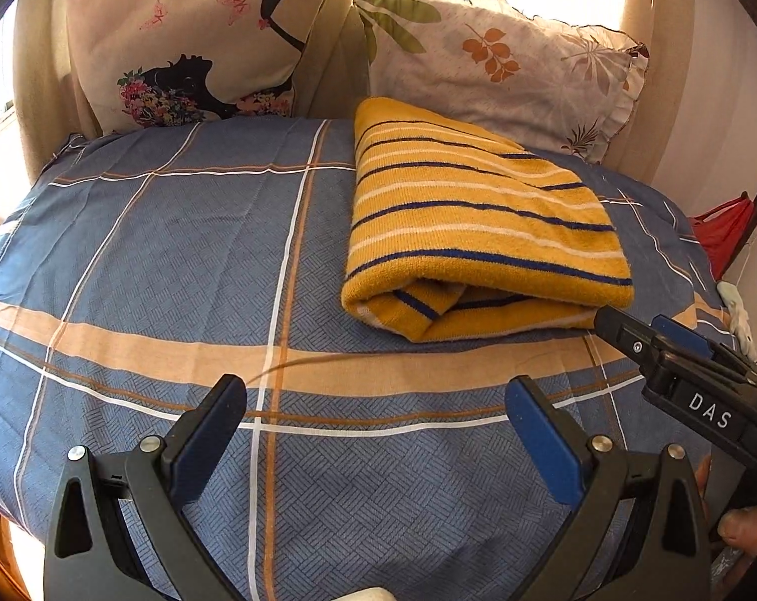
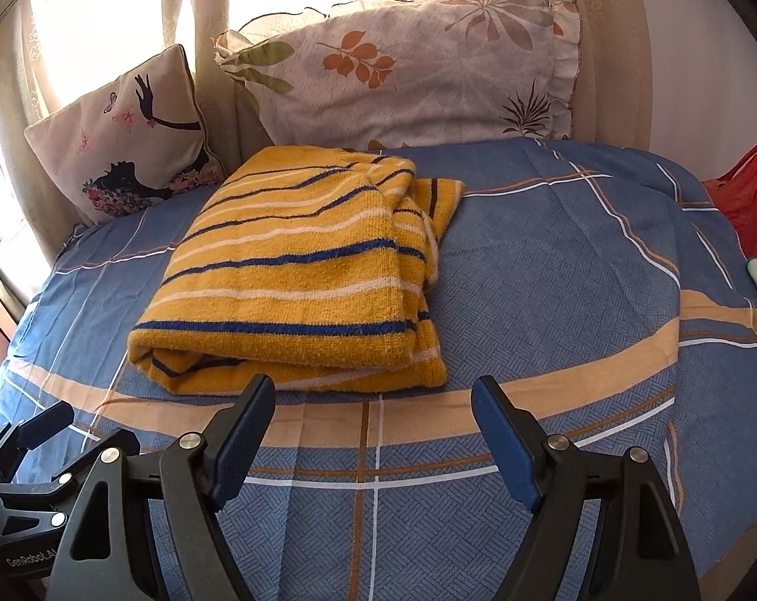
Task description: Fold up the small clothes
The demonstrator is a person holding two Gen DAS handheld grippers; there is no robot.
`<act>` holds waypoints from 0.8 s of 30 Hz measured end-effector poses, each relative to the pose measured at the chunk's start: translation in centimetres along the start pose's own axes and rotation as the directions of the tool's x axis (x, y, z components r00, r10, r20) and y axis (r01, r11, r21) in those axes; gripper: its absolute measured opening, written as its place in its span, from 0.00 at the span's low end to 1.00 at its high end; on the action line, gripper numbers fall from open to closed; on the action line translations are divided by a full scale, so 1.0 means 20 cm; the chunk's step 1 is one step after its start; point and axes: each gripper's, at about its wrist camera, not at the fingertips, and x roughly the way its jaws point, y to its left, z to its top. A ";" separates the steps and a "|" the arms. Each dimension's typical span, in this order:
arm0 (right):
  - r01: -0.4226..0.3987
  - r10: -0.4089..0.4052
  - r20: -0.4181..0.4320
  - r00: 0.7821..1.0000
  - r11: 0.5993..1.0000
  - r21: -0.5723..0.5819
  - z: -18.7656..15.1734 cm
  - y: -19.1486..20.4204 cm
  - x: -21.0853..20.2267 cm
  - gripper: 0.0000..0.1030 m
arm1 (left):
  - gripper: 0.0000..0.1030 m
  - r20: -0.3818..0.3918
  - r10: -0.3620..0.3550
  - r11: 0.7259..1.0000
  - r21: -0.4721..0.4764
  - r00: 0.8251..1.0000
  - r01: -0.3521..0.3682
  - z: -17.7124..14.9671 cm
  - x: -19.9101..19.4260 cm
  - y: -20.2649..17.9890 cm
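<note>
A yellow knit garment with blue and white stripes lies folded in a thick rectangle on the blue checked bedsheet. It also shows in the right wrist view, with a sleeve end sticking out at its far right. My left gripper is open and empty, hovering over the sheet in front and left of the garment. My right gripper is open and empty, just in front of the garment's near edge. The right gripper also shows in the left wrist view, near the garment's near right corner.
Two pillows stand at the bed's head: one with a woman's silhouette and one with leaf prints. A red bag hangs past the bed's right edge. Curtains and a bright window lie behind.
</note>
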 end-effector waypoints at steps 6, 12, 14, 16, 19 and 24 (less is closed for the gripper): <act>0.002 -0.002 0.001 1.000 1.000 0.008 -0.01 -0.01 -0.02 0.82 | 1.00 0.000 -0.005 1.000 -0.002 1.000 0.005 -0.01 -0.01 -0.01; -0.001 0.001 0.018 1.000 1.000 0.004 -0.03 -0.01 -0.07 0.83 | 1.00 -0.002 -0.015 1.000 0.004 1.000 0.015 -0.03 -0.04 -0.03; -0.003 0.003 0.024 1.000 1.000 0.004 -0.04 -0.01 -0.09 0.83 | 1.00 -0.001 -0.019 1.000 0.009 1.000 0.019 -0.03 -0.05 -0.04; -0.004 0.004 0.028 1.000 1.000 0.004 -0.05 -0.01 -0.10 0.83 | 1.00 0.002 -0.022 1.000 0.013 1.000 0.022 -0.04 -0.07 -0.05; -0.004 0.004 0.033 0.999 1.000 0.006 -0.06 -0.01 -0.11 0.83 | 1.00 0.001 -0.031 0.999 0.014 1.000 0.031 -0.05 -0.08 -0.06; -0.004 0.004 0.036 0.999 1.000 0.002 -0.07 0.00 -0.13 0.83 | 1.00 -0.008 -0.042 0.999 0.015 0.999 0.042 -0.06 -0.08 -0.06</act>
